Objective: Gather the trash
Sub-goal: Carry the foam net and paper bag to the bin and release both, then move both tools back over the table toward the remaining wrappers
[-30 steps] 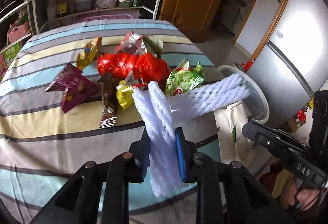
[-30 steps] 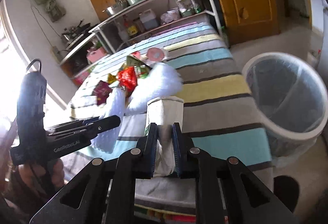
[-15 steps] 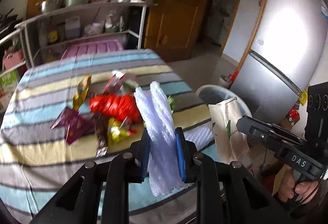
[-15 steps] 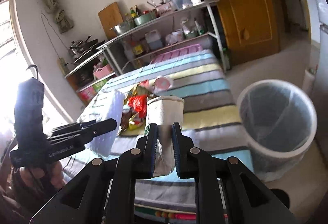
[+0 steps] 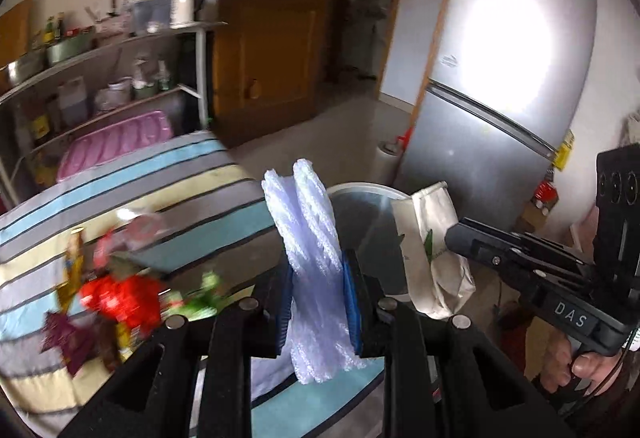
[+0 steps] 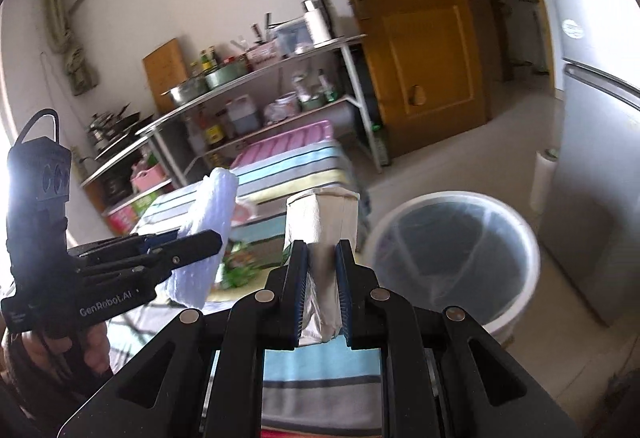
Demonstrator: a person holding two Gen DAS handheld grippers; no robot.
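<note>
1. Through the left wrist camera I see my left gripper with its fingers closed on a white foam net, which stands up between the blue pads and hangs out below them.
2. Behind the net sits the white bin on the floor, beside the grey fridge. My right gripper reaches in from the right, clamped on a pale paper bag held just in front of the bin.
3. To the left, the striped desk carries blurred wrappers, among them a red bag.
4. Through the right wrist camera my right gripper has its fingers shut on the paper bag, upright above the desk edge.
5. The bin stands to the right, lined and open, near the bag but apart from it.
6. My left gripper enters from the left holding the foam net, with a hand on its grip.
</note>
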